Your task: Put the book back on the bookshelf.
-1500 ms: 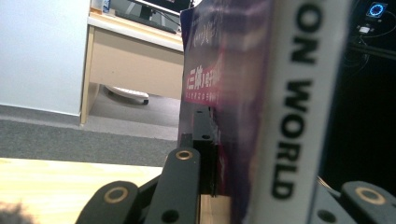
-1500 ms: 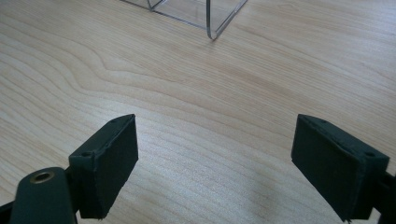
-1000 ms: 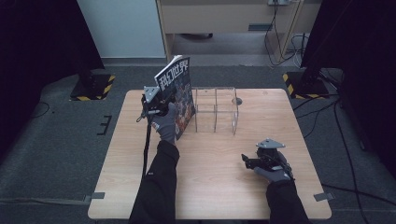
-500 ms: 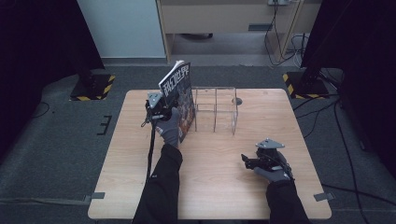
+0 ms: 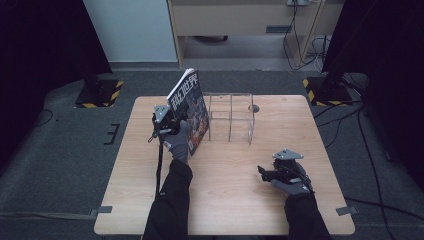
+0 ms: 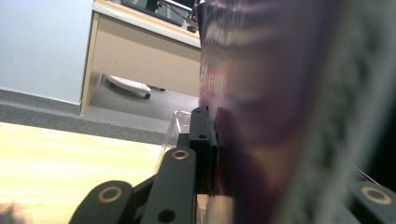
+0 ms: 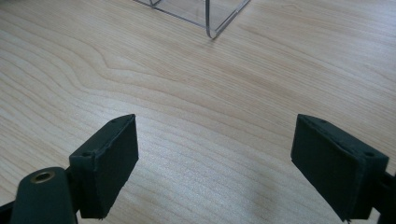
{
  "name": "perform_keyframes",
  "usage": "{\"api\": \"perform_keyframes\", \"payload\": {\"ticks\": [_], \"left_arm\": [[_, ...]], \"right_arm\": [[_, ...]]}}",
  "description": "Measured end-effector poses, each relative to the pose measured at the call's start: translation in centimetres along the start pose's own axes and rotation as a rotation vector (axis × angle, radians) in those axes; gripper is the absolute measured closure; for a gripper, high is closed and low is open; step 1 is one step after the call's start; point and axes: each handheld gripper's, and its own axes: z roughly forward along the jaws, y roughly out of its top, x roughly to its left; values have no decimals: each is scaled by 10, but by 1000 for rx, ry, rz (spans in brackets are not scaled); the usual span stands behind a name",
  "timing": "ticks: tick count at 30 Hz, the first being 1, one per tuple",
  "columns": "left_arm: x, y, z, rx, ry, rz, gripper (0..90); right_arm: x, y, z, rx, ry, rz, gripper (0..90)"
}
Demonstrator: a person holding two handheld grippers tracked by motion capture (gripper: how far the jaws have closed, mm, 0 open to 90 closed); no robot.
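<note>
High view: the left gripper [image 5: 167, 120] holds a book [image 5: 190, 111] upright and tilted, jaws clamped on its cover, just left of the clear acrylic rack [image 5: 230, 116] on the wooden surface [image 5: 225, 195]. The right gripper [image 5: 272, 172] rests near the surface's right front, well apart from the rack.

Left gripper view: the book [image 6: 261, 116] is pinched between the jaws.

Right gripper view: the right gripper [image 7: 215, 163] has its jaws spread wide above bare surface [image 7: 210, 102], with nothing between them; a rack corner [image 7: 215, 18] lies ahead.
</note>
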Motion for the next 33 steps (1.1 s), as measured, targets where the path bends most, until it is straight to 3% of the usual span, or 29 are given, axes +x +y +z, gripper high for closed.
{"api": "perform_keyframes", "payload": {"ticks": [14, 17, 19, 22, 25, 33], "left_arm": [[5, -9, -15, 3, 13, 27, 680], [5, -10, -19, 9, 14, 59, 629], [5, -11, -22, 1, 8, 66, 548], [6, -11, -28, 10, 24, 108, 453], [6, -12, -34, 15, 15, 115, 367], [1, -5, -51, 59, 21, 202, 276]], "right_arm": [[1, 0, 1, 3, -3, -14, 149], [1, 0, 1, 3, -3, -14, 148], [0, 0, 1, 1, -7, -7, 147], [0, 0, 0, -3, -12, 3, 147], [-1, 0, -1, -12, -17, 5, 147], [-4, 4, -5, -35, -35, 20, 147]]}}
